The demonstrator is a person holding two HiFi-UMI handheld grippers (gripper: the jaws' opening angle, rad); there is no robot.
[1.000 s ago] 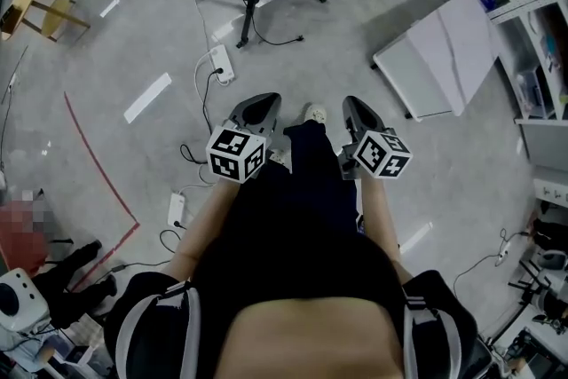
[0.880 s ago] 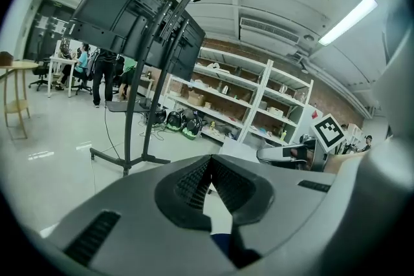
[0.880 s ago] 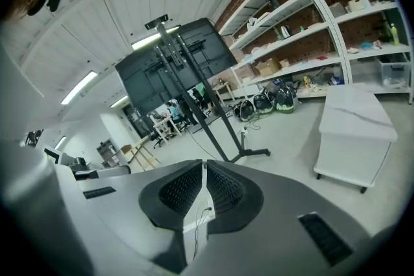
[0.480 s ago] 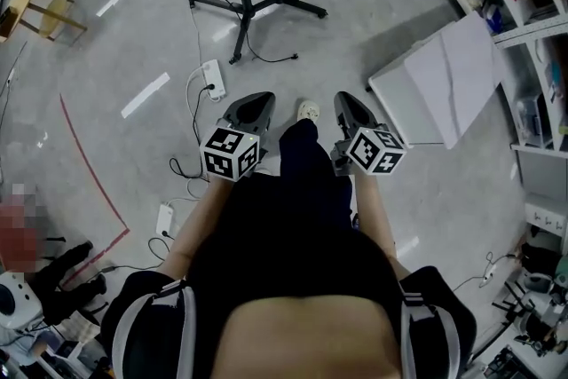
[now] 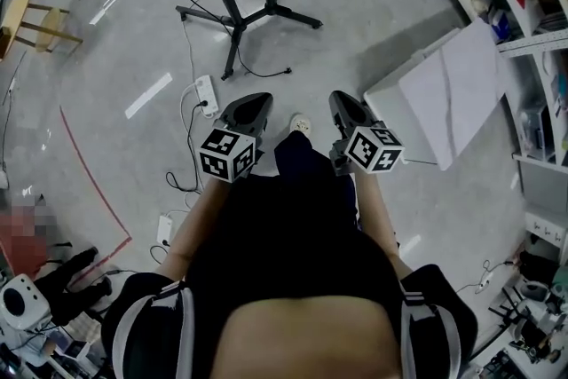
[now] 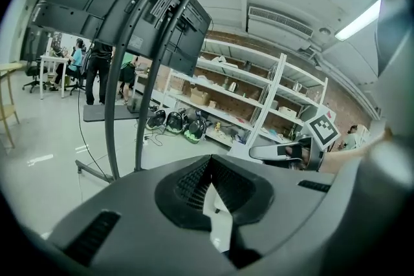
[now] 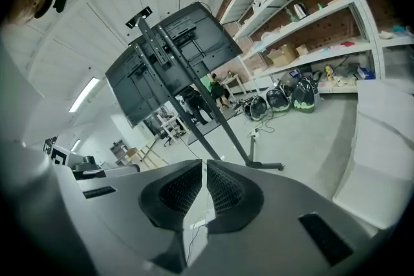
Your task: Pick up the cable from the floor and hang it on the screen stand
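Observation:
The black screen stand (image 5: 257,9) rises at the top of the head view, its legs spread on the grey floor. A thin black cable (image 5: 266,69) trails from its base. A white power strip (image 5: 206,95) with its cord lies just left of my left gripper (image 5: 249,107), and a black cable loop (image 5: 182,180) lies further back. Both grippers are held level ahead of the person's body; my right gripper (image 5: 345,109) is beside the left. Neither holds anything. In the left gripper view the gripper (image 6: 208,161) is shut, facing the stand's poles (image 6: 123,87). In the right gripper view the gripper (image 7: 204,163) is shut, facing the screen (image 7: 171,61).
A white board (image 5: 444,80) lies on the floor at the right, before the storage shelves (image 5: 532,4). A wooden stool (image 5: 40,20) stands far left, and a red line (image 5: 93,177) crosses the floor. A second power strip (image 5: 165,229) lies lower left. The person's shoe (image 5: 300,123) shows between the grippers.
The person has walked toward the screen stand with both grippers carried forward. The stand's base, the power strip and the white board now sit lower and nearer in the head view.

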